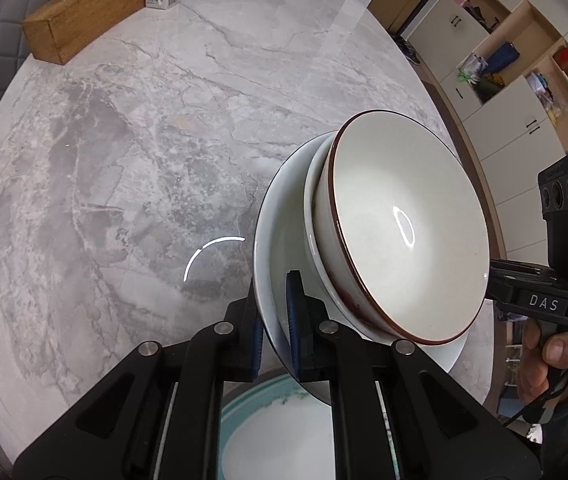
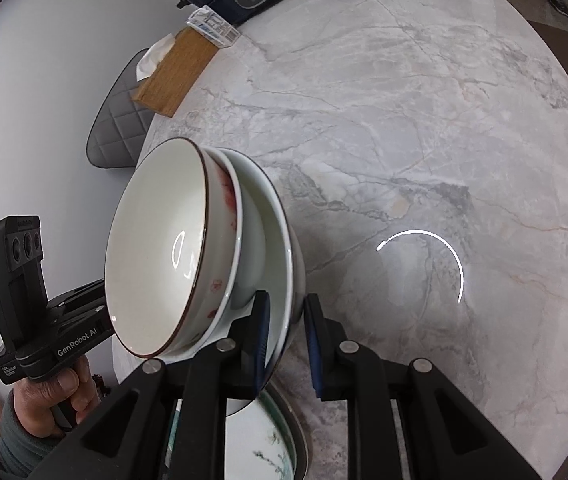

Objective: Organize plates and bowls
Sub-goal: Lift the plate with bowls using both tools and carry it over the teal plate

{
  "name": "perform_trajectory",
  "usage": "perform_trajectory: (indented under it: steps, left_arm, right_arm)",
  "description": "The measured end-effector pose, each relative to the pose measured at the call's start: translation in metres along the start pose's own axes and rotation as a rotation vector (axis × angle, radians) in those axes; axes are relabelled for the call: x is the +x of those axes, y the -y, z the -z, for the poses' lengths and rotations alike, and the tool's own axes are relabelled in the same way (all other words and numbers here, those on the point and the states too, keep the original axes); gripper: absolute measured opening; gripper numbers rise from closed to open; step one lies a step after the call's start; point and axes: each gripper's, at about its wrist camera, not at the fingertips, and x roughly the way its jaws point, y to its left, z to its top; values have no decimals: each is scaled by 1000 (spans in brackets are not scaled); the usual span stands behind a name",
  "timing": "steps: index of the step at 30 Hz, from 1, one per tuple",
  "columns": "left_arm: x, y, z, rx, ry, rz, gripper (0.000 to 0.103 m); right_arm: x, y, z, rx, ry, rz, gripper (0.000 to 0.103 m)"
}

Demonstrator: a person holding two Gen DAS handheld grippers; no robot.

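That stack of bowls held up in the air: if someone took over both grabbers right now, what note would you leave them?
Left gripper: shut on the rim of the bottom bowl.
Right gripper: shut on the opposite rim of that bowl.
Stack: brown-rimmed bowl on top, a white bowl under it, all nested and held above the marble table.
Teal-rimmed plate lies right below.
Done: three bowls nested.
Left: probably set the stack down, perhaps on that plate, then let go.

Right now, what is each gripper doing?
Left gripper: closed on the rim of the large white bowl.
Right gripper: closed on the same bowl's opposite rim; two smaller bowls nest inside.
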Motion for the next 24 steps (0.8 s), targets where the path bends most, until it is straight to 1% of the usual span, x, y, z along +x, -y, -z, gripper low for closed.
perform_trajectory:
  steps: [6,10,13,20,24]
  left_arm:
    - [-35,6,26,-26,24,-15,8]
    - [-54,9,53,-32,25,-22,8]
    - [-63,9,74,-40,20,-19,8]
    - [-62,7,128,-45,-16,-4,8]
    - [-54,0,149,-49,-37,9,8]
  right_arm:
    - [-17,-19,18,-43,-8,-12,19]
    - [-24,-33,39,-70,-19,-5,20]
    - [-24,-37,57,-60,-30,-8,20]
    - [-16,-39,104,-26,-51,6,19]
    - [-9,-41,124,-20,-59,30,19]
